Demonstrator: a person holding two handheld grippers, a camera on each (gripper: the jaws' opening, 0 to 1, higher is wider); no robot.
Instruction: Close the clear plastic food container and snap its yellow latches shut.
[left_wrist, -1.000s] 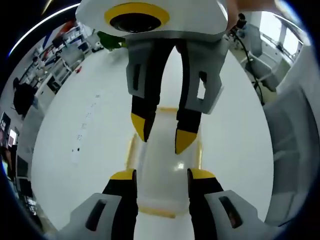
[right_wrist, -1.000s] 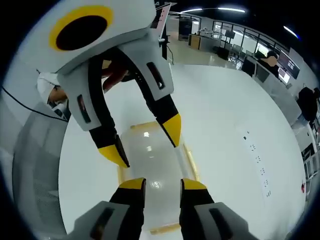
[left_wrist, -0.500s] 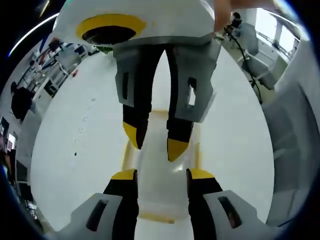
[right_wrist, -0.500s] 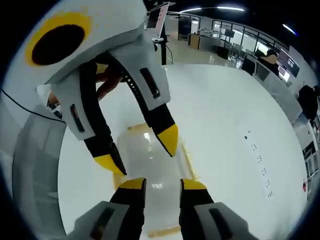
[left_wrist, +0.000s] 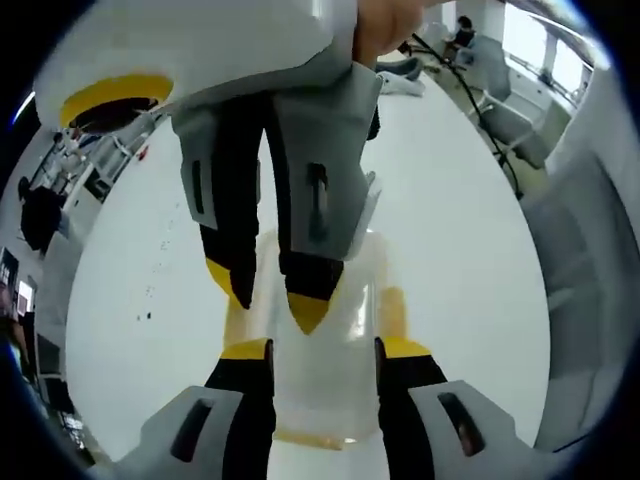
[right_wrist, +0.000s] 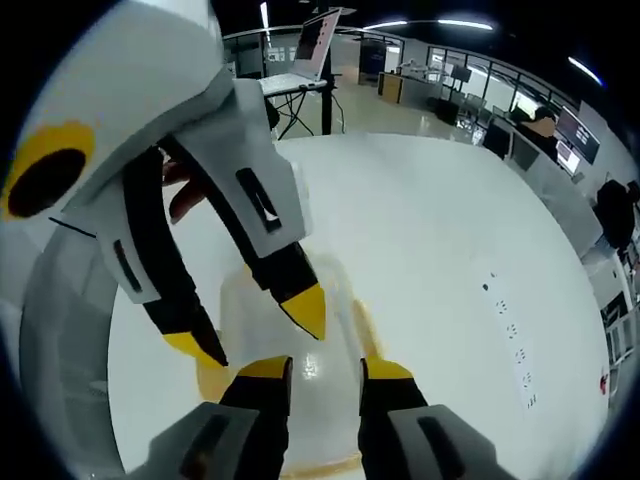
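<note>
Closer together now than a second ago: right gripper (left_wrist: 270, 300) dropped in from above to just past the left gripper (left_wrist: 312, 350), tips of both nearly meeting over the clear plastic food container (left_wrist: 330, 400) on the white table (left_wrist: 470, 260), likely a press on the lid. Both sets of jaws parted, clamping nothing; same crowding around the right gripper's own tips (right_wrist: 313, 368), left gripper (right_wrist: 255, 325) just ahead. Directly beneath both tools, container apparently empty, lid state unclear, yellow latches (left_wrist: 392, 310) at its sides seemingly unsnapped.
</note>
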